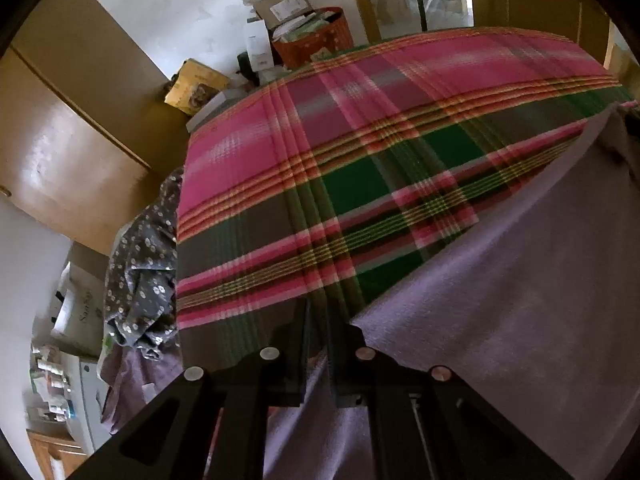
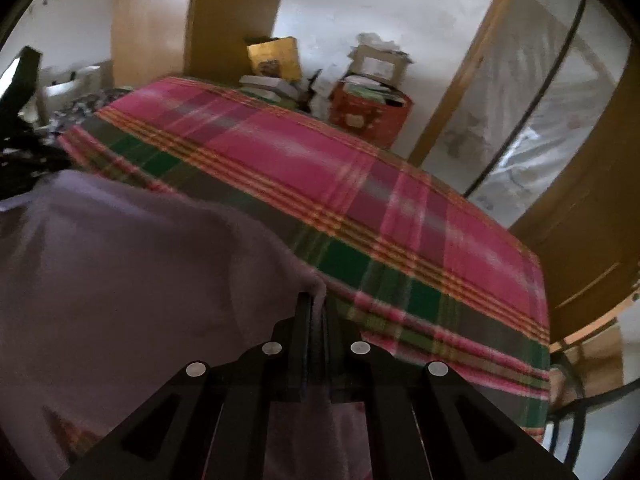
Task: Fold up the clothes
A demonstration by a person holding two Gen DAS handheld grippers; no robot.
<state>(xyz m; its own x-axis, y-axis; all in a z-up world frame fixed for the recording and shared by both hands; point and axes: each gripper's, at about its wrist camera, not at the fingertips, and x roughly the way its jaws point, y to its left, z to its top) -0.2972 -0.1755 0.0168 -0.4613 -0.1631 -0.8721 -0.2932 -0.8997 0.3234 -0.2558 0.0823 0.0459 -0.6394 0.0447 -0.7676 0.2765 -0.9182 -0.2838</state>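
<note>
While tilted downward, both grippers (image 1: 318,320) (image 2: 316,308) pinch lilac cloth (image 1: 520,280).

The surface (image 1: 400,128) is covered by a plaid cloth (image 1: 304,168) in pink, green and grey with thin yellow and orange stripes, spread flat to its edges. On the near right part lies a lilac garment (image 1: 520,280). At the left edge a grey flowered cloth (image 1: 140,280) hangs crumpled. Boxes stand just beyond the far edge.
</note>
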